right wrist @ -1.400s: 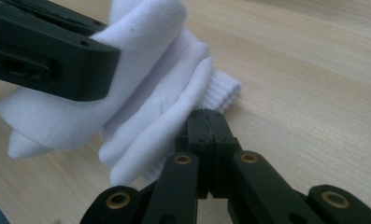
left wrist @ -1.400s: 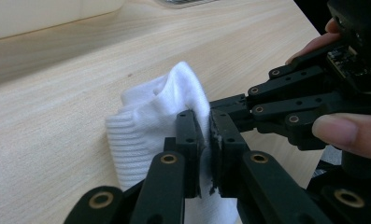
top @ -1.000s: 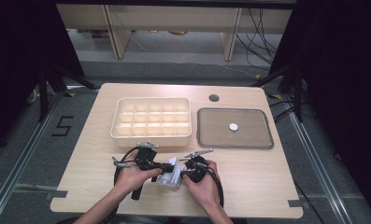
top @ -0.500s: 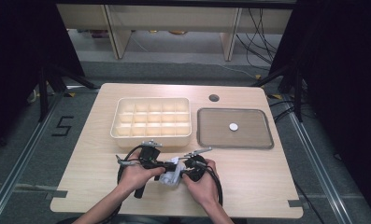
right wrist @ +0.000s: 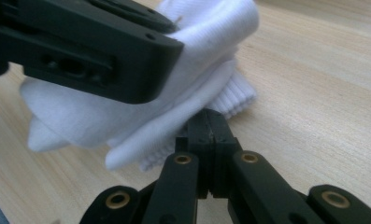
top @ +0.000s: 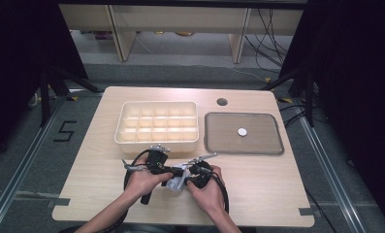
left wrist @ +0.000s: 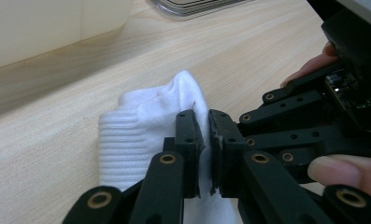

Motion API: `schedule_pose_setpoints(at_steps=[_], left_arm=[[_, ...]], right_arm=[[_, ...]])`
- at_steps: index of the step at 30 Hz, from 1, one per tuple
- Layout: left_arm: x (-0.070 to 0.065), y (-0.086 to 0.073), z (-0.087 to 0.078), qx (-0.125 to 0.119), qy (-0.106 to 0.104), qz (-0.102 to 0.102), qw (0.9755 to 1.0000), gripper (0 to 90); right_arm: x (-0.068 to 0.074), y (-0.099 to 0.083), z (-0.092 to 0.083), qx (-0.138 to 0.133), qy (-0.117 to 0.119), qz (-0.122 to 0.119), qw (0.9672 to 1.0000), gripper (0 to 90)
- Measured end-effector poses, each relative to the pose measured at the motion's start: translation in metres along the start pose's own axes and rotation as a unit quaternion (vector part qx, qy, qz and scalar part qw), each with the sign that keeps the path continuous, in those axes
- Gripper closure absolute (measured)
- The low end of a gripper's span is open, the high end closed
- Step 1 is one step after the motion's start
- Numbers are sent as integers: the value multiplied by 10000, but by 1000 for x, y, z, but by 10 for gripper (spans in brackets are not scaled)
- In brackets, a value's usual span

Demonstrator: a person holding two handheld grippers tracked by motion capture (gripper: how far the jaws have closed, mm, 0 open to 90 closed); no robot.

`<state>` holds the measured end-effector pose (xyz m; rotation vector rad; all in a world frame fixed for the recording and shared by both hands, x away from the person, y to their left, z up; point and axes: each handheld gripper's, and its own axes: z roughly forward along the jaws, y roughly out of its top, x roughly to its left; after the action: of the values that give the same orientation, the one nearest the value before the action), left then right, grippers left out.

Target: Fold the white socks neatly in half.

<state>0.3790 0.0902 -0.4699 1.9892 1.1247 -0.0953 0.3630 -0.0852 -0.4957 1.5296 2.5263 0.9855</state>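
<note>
A white sock lies bunched near the table's front middle, between both hands. In the left gripper view the sock rests on the wood with its ribbed cuff toward the left. My left gripper is shut on a fold at its top edge. My right gripper is shut, its tips pinching the sock at a lower edge, with the ribbed cuff just behind. The two grippers face each other closely: left gripper, right gripper.
A cream compartment box stands behind the hands. To its right sits a grey tray with a small white disc in it. A round hole is at the table's back. Cables loop beside both hands.
</note>
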Motion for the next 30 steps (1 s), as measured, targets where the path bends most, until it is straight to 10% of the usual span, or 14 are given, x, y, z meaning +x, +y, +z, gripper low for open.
schedule_pose_setpoints(at_steps=[16, 30], left_arm=[[-8, -6, 10, 80, 159, 373, 9991, 819], [-12, -8, 12, 94, 218, 444, 9987, 814]], right_arm=[[-21, 23, -35, -378, 37, 808, 9960, 777], [-31, 31, -16, -298, 581, 989, 9929, 785]])
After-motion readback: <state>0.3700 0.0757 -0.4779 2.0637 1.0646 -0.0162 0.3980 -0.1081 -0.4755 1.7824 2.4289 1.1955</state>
